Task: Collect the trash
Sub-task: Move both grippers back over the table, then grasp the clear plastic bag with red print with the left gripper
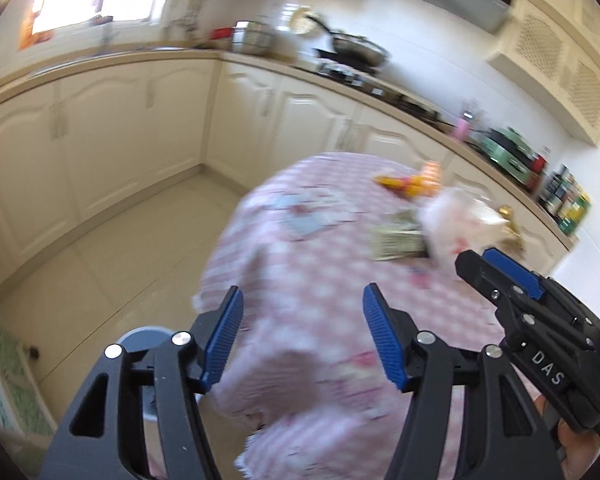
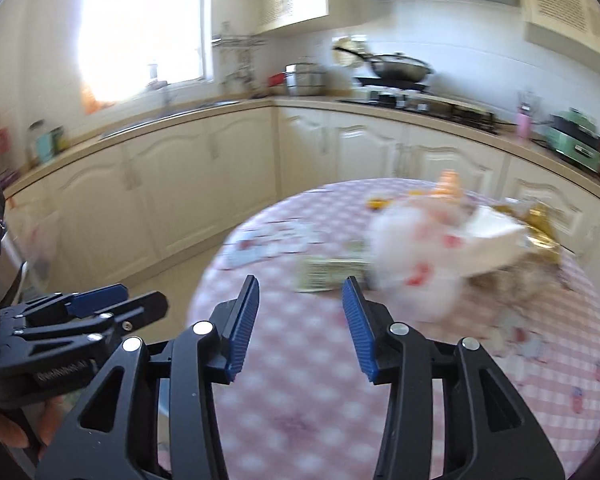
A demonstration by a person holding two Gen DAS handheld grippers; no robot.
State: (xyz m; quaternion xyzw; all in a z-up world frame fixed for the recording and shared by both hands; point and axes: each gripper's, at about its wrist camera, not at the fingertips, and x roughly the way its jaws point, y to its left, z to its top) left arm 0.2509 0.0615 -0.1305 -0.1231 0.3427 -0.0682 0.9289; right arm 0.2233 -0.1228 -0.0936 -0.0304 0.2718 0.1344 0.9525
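Crumpled white plastic bag with red print [image 2: 416,264], blurred, right of centre in the right wrist view, resting on a round table draped in pink-and-white checked cloth [image 2: 300,360]; same bag at right of centre in the left wrist view [image 1: 460,224]. Flat greenish printed packet [image 2: 332,274] just left of the bag, touching or overlapping its edge. Gold crinkled foil wrapper [image 2: 540,220] behind the bag, toward the right edge. Orange-and-yellow scraps [image 1: 412,182] at the far side of the table. Right gripper [image 2: 300,292], black with blue ribbed pads, lower centre, jaws apart, nothing between them, poised above the cloth near the packet. Left gripper [image 1: 302,300], same build, lower centre of its own view, jaws wide apart and empty, over the near edge of the table. Beyond the table, cream kitchen cabinets [image 2: 180,184] under a beige counter; dark wok on the hob [image 2: 400,68] at upper centre; bright window [image 2: 140,32] at upper left; mint-green appliance [image 2: 572,140] at far right.
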